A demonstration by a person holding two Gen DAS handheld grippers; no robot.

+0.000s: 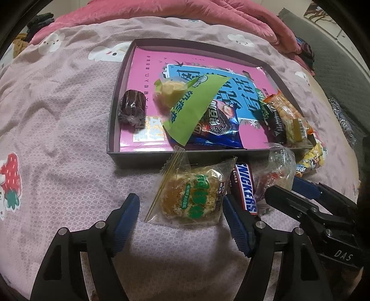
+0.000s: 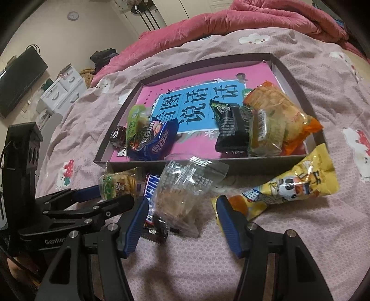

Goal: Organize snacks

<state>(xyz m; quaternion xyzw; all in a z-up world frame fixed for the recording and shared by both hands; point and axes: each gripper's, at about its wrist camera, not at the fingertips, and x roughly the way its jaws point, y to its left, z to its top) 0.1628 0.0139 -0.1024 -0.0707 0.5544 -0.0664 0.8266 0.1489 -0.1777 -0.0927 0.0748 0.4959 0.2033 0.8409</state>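
Note:
My left gripper (image 1: 180, 201) stands open, pointing down at the bed. A clear-wrapped rice cracker with green print (image 1: 192, 196) lies between its fingers, and the left pad is clear of it. A Snickers bar (image 1: 246, 189) lies just right of it. My right gripper (image 2: 181, 206) is open around a crinkled clear packet (image 2: 182, 189) that rests partly on the Snickers bar (image 2: 151, 183). A yellow cartoon packet (image 2: 296, 185) lies under the right finger's tip. Behind them a shallow dark box (image 1: 111, 129) with a pink bottom holds several snacks.
In the box lie a brown wrapped cake (image 1: 131, 108), a green packet (image 1: 192, 108), a blue packet (image 1: 217, 125), a black packet (image 2: 231, 129) and an orange packet (image 2: 284, 115). The two grippers stand close side by side. A red quilt (image 2: 254, 20) lies behind the box.

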